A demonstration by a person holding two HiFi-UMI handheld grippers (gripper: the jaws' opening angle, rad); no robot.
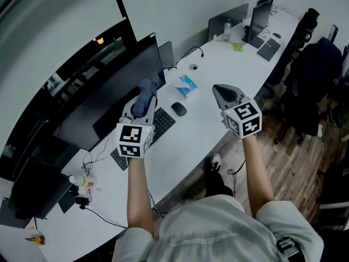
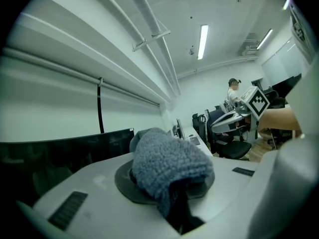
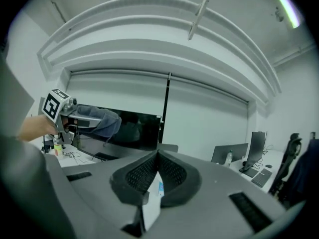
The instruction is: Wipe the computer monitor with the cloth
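L claw point(image 1: 143, 103) pinching fuzzy grey-blue cloth point(image 1: 147, 90), held near wide black computer monitor point(image 1: 103, 91). R claw point(image 1: 217, 89) pressed together, empty, above long white surface point(image 1: 218, 64).

Black keyboard point(image 1: 162, 121), mouse point(image 1: 178, 109) and blue packet point(image 1: 186, 86) on long white desk point(image 1: 218, 64).

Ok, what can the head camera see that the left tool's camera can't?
Only the head view shows the keyboard and the mouse. Only the left gripper view shows the ceiling light and a person far off. Both show the blue cloth pinched in the left tool, the dark monitor and the right tool.
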